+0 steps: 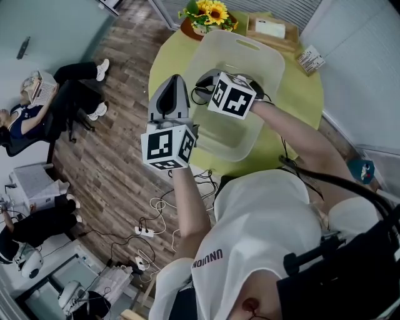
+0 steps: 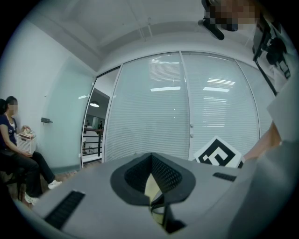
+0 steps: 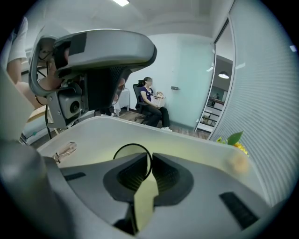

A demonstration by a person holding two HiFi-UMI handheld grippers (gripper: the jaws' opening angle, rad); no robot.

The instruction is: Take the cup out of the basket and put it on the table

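A translucent white basket (image 1: 265, 53) stands on the round yellow-green table (image 1: 303, 94). My right gripper (image 1: 201, 84) reaches down inside it. In the right gripper view the cup shows only as a thin dark round rim (image 3: 133, 144) against the basket's wall (image 3: 196, 144). The right gripper (image 3: 151, 161) is shut on that rim, its jaws standing narrow on either side of it. The rest of the cup is hidden behind the jaws. My left gripper (image 1: 175, 81) hovers over the table's left edge beside the basket, shut and holding nothing (image 2: 152, 186); it points at a glass wall with blinds.
At the table's far side stand a pot of sunflowers (image 1: 209, 14) and a wooden tray with a white box (image 1: 270, 29); a small packet (image 1: 310, 59) lies far right. People sit on chairs (image 1: 37, 100) on the left. Cables (image 1: 150, 228) lie on the wooden floor.
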